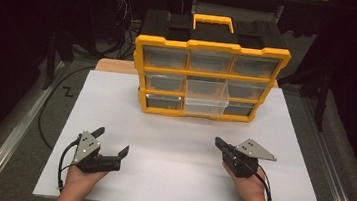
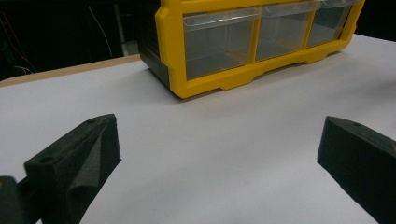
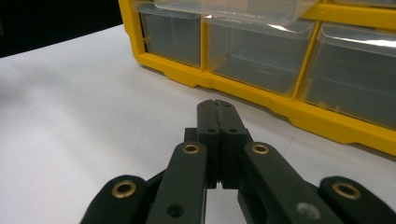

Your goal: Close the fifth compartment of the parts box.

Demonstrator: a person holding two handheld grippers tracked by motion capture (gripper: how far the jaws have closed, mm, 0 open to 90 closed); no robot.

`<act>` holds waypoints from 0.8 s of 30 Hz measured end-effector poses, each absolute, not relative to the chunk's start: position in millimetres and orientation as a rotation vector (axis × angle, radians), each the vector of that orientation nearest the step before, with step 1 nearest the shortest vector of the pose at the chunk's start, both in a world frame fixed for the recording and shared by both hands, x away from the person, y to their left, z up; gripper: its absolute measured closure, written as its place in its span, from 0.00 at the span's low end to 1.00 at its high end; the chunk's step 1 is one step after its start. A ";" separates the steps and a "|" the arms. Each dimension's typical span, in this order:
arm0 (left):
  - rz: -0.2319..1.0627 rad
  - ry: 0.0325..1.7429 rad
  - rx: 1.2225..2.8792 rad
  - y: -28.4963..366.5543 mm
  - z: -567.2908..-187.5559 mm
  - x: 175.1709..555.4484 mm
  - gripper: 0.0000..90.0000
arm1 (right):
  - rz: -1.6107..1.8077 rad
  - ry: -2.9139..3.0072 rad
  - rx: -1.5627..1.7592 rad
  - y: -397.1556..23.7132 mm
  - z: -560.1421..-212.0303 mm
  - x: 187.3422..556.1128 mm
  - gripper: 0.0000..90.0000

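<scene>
- High view: a yellow-framed organizer [image 1: 209, 78] with clear drawers stands at the far middle of the white board [image 1: 115, 109]. It has three rows of three drawers, a black back and a yellow carry handle [image 1: 214, 22] on top.
- One clear middle drawer [image 1: 207, 96] juts out toward the person, past the frame's front.
- The left gripper [image 1: 111, 141] is held near the board's front left, its jaws spread wide with nothing between them. The right gripper [image 1: 219, 143] is at the front right, jaws pressed together and empty, pointing toward the organizer.
- Both grippers are well apart from the organizer, with bare board between and nothing in the way. A dark mark like a "Z" [image 1: 68, 91] sits on the grey floor left of the board; cables trail in the dark behind.
- Left gripper view: the two black jaws stand far apart at the picture's edges, empty. Ahead is the organizer's bottom row of drawers [image 2: 261, 37].
- Right gripper view: the jaws meet tip to tip, holding nothing. The organizer's lower drawers [image 3: 261, 53] lie close ahead, the pulled-out one overhanging at the top.
- No brand or label can be read.
</scene>
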State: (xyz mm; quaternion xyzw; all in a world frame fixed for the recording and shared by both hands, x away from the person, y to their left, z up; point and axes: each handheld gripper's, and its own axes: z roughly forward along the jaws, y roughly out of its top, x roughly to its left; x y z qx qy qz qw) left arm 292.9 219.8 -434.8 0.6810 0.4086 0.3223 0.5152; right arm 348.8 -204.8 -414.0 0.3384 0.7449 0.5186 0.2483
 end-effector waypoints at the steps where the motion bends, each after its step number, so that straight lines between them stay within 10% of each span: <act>1: 0.774 0.982 1.636 219.8 -434.8 292.9 0.00 | 1.417 2.027 0.918 -204.2 -413.6 348.3 1.00; 24: 0.770 0.971 1.639 219.0 -435.0 293.1 0.00 | 1.341 2.009 0.912 -178.3 -412.5 356.4 1.00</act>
